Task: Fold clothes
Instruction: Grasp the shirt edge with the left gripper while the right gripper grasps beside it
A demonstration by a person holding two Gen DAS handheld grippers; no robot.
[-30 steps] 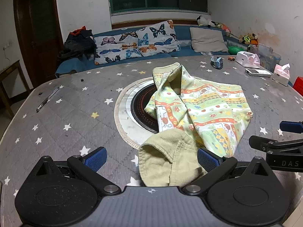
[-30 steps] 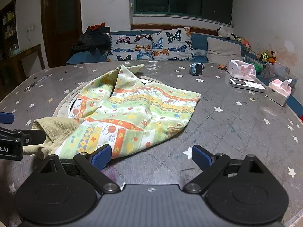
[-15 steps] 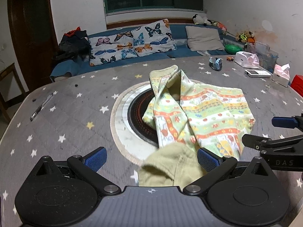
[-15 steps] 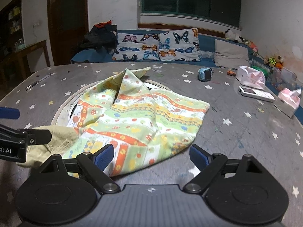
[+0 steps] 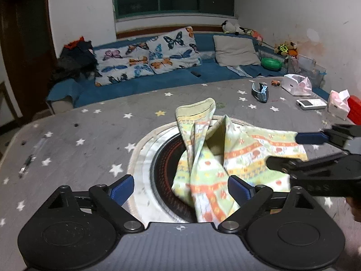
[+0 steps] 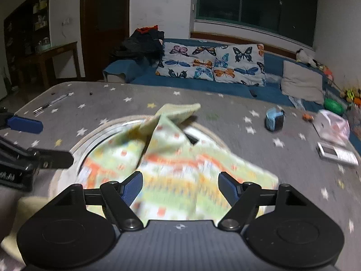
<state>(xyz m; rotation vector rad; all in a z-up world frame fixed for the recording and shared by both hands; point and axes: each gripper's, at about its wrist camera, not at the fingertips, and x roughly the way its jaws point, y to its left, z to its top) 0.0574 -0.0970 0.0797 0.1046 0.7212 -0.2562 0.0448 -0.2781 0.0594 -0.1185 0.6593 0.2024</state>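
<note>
A crumpled child's garment point(image 5: 216, 158), pale green with orange and yellow print bands, lies over the round hotplate recess in the grey star-patterned table; it also shows blurred in the right wrist view point(image 6: 180, 167). My left gripper point(image 5: 180, 186) is open, its blue pads either side of the garment's near end, just above it. My right gripper point(image 6: 180, 186) is open over the garment's near edge. The right gripper shows at the right of the left wrist view point(image 5: 291, 151), open. The left gripper shows at the left of the right wrist view point(image 6: 45, 140), open.
The round hotplate recess point(image 5: 162, 164) sits mid-table. A blue tape dispenser point(image 5: 260, 92), white bag point(image 5: 295, 84), white phone point(image 5: 311, 103) and pink tissue box point(image 5: 338, 103) stand at the far right. A pen point(image 5: 27, 167) lies at the left. A sofa with butterfly pillows point(image 5: 146, 61) is behind.
Both grippers have moved forward over the garment and stayed open. The garment's khaki near end has dropped below the left wrist view. The right wrist view is now motion-blurred.
</note>
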